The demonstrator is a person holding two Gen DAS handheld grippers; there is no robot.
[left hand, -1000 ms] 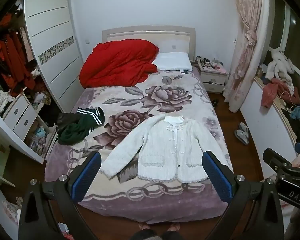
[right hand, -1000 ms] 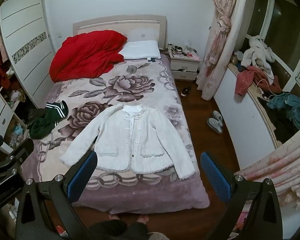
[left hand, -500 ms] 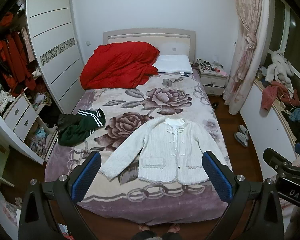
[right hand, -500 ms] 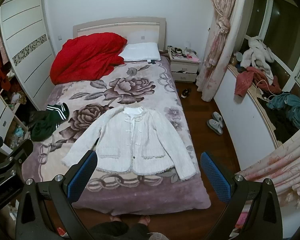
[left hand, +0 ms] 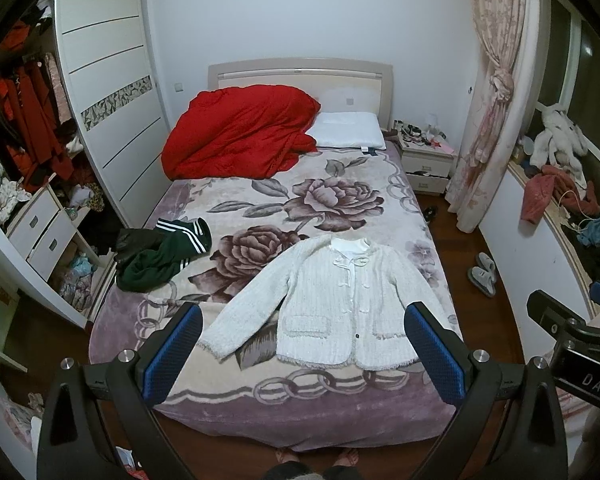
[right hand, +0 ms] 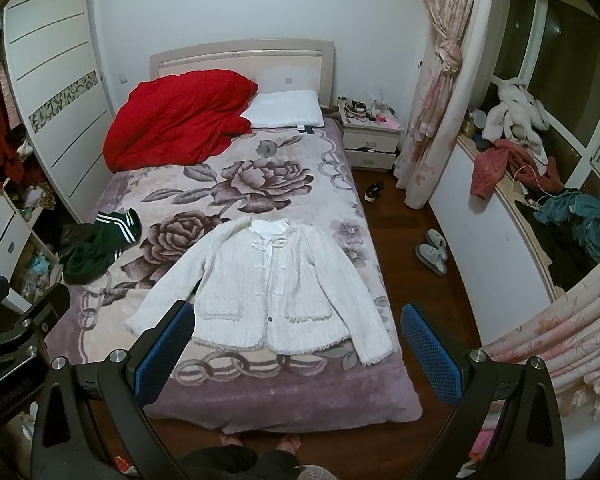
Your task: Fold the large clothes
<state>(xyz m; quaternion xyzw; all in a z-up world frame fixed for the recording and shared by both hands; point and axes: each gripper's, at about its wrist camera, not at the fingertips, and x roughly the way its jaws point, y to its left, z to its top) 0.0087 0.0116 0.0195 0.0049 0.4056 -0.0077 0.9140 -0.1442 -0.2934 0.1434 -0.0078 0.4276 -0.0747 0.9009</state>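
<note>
A white knitted cardigan (left hand: 340, 304) lies flat, face up, sleeves spread, near the foot of the bed (left hand: 260, 400); it also shows in the right wrist view (right hand: 276, 292). My left gripper (left hand: 304, 354) is open and empty, held high above the foot of the bed. My right gripper (right hand: 298, 354) is open and empty, also high above the bed's foot. Both are well apart from the cardigan. The right gripper's body shows at the left view's right edge (left hand: 572, 332).
A dark green striped garment (left hand: 160, 254) lies at the bed's left edge. A red duvet (left hand: 240, 136) and a white pillow (left hand: 348, 130) lie at the head. A nightstand (left hand: 426, 160), slippers (left hand: 484, 274) and wardrobe drawers (left hand: 40, 228) flank the bed.
Both grippers have risen and drawn back a little, so the bed and cardigan look smaller and lower in the frames. The cardigan has not moved.
</note>
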